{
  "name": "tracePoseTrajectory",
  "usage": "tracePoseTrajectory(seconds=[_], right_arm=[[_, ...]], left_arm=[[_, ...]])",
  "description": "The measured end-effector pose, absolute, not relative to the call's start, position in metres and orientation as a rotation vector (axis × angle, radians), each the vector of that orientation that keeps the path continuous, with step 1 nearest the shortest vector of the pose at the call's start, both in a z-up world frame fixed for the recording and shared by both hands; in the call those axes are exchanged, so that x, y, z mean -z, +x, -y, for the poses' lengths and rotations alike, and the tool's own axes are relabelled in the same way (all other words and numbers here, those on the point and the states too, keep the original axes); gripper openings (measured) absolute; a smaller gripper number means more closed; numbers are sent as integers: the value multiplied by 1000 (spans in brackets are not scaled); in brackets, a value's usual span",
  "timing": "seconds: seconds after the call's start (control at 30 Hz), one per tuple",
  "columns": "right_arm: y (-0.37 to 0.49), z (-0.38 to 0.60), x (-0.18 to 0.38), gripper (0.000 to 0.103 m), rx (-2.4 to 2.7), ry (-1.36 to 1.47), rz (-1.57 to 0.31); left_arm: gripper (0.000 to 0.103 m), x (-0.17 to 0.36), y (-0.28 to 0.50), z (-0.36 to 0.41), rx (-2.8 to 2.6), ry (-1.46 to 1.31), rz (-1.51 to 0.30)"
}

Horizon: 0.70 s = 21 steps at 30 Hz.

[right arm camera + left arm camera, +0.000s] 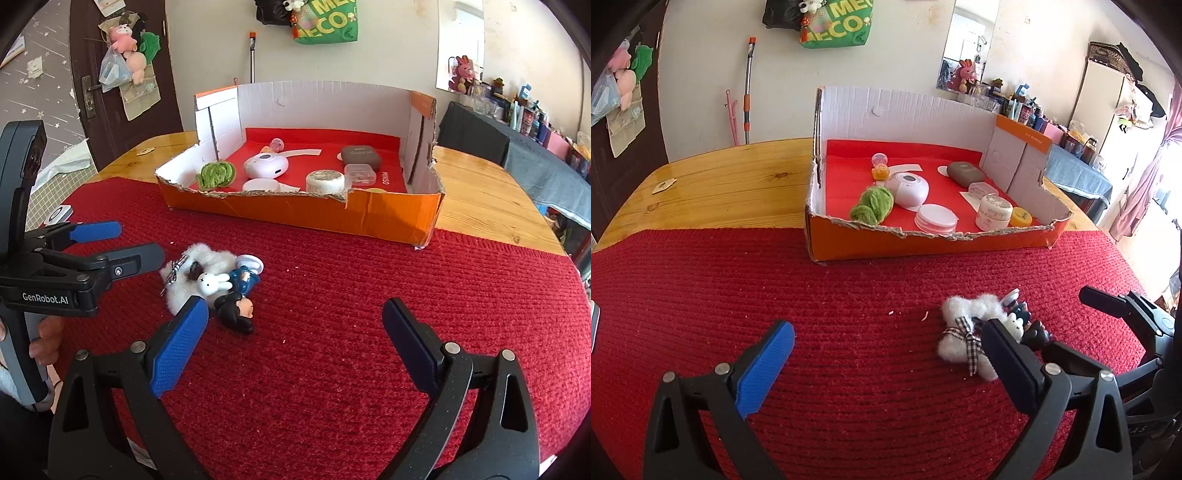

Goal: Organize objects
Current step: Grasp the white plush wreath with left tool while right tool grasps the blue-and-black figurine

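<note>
Both the left gripper (886, 354) and right gripper (295, 321) had jaws spread, empty. The toy cluster (214, 284) lay left of centre on the red mat (332, 295), tangled; one pinch might drag several.

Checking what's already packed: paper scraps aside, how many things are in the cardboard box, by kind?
Round containers: 3 - white tub, floral jar, yellow tin
Cases: 2 - grey case, clear case
Trinkets: 2 - pink trinket, orange trinket
Green knit: 1
White device: 1
Total: 9
</note>
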State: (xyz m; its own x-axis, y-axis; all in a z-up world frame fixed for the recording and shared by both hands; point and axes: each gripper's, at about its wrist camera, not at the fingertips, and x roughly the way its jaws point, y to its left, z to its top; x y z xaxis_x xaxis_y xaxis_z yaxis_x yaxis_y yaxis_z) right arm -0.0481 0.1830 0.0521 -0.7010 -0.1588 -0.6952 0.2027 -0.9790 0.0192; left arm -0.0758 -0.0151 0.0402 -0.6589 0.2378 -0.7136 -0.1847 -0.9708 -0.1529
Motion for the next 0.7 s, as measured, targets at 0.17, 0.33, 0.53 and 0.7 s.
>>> tracePoseTrajectory(seconds=[0.17, 0.33, 0.53, 0.7], right_arm=[[-58, -176, -40, 97, 2714, 1181, -146], [-61, -199, -43, 97, 2792, 1196, -86], [-67, -225, -51, 97, 2769, 1213, -41], [-74, -220, -51, 97, 2713, 1219, -88]], left_arm=[[103, -39, -76, 16, -2647, -1167, 99], [103, -38, -71, 5, -2576, -1162, 23], [103, -30, -74, -17, -2497, -1171, -76], [102, -26, -83, -19, -2458, -1196, -67]])
